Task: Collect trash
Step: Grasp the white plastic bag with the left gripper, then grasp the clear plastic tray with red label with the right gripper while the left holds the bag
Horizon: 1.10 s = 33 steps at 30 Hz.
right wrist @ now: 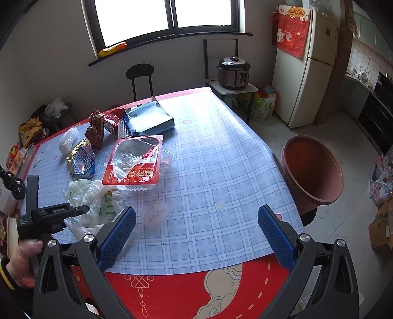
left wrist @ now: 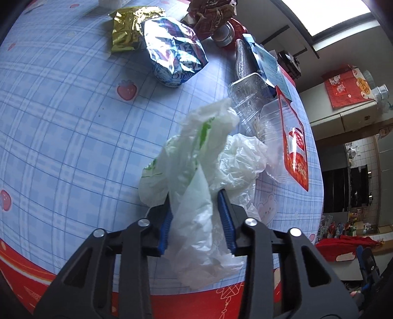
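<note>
Blue plaid tablecloth (right wrist: 208,171) (red border), terracotta tub (right wrist: 312,169) beside.

Daylight comes from the window (right wrist: 167,14), which is blown out white. The worktop (right wrist: 208,152) is bright with soft glare. Fisheye bends and darkens the edges.

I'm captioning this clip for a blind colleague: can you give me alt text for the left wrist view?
The left gripper has its blue pads closed on a crumpled white plastic bag with green print, on a blue plaid tablecloth. Beyond lie a clear tray with a red label, a blue-and-white wrapper and a gold foil packet.
</note>
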Tool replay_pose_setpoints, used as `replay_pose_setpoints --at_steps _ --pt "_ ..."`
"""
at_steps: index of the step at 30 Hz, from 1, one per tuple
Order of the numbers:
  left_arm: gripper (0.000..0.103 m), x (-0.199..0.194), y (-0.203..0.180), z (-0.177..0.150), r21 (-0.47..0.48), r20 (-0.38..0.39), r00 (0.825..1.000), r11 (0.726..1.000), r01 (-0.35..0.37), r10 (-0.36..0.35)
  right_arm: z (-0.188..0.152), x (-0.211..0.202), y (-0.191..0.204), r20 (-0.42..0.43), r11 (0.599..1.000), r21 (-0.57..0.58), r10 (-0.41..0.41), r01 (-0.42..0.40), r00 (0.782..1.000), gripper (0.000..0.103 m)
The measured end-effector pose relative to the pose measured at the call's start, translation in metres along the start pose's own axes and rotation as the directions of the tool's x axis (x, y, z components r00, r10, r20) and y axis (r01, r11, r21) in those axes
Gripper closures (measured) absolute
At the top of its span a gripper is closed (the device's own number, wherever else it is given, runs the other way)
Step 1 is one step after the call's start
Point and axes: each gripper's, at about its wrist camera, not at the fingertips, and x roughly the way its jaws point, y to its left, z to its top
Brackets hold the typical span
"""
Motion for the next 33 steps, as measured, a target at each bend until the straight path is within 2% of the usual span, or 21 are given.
replay_pose_setpoints --at_steps 3,6,11,15,19,23,25,30,33 --pt "0.078 -0.023 0.002 0.003 0.093 0.071 0.997 0.995 -0.033 0.026 0.005 0.013 0.008 -0.024 0.999 0.006 0.039 -0.038 0.999 0.008" --pt "0.080 -0.049 0.012 0.008 0.121 0.140 0.990 0.992 -0.040 0.023 0.010 0.028 0.019 -0.046 0.997 0.014 0.076 -0.075 0.996 0.012" --pt "0.080 -0.085 0.034 0.017 0.107 0.241 0.970 0.992 -0.065 0.037 0.023 0.065 0.035 -0.069 0.991 0.010 0.131 -0.130 0.989 0.019" --pt "0.080 -0.104 0.053 0.014 0.070 0.288 0.957 0.996 -0.060 0.037 0.036 0.104 0.052 -0.081 0.988 -0.027 0.150 -0.153 0.985 0.021" --pt "0.080 -0.115 0.069 0.010 0.050 0.304 0.952 0.997 -0.062 0.044 0.051 0.144 0.058 -0.108 0.989 -0.001 0.146 -0.147 0.983 0.029" --pt "0.080 -0.122 0.082 0.004 0.036 0.312 0.949 0.997 -0.063 0.048 0.053 0.178 0.049 -0.152 0.984 0.116 0.155 -0.138 0.976 0.036" --pt "0.080 -0.124 0.089 0.001 0.028 0.309 0.950 0.998 -0.061 0.050 0.050 0.190 0.044 -0.171 0.974 0.179 0.167 -0.136 0.971 0.038" --pt "0.080 -0.124 0.096 -0.001 0.015 0.299 0.952 0.998 -0.065 0.057 0.042 0.200 0.037 -0.153 0.931 0.316 0.241 -0.184 0.958 0.039" --pt "0.080 -0.122 0.094 0.001 0.023 0.295 0.954 0.998 -0.064 0.055 0.040 0.200 0.042 -0.155 0.912 0.338 0.299 -0.233 0.942 0.053"
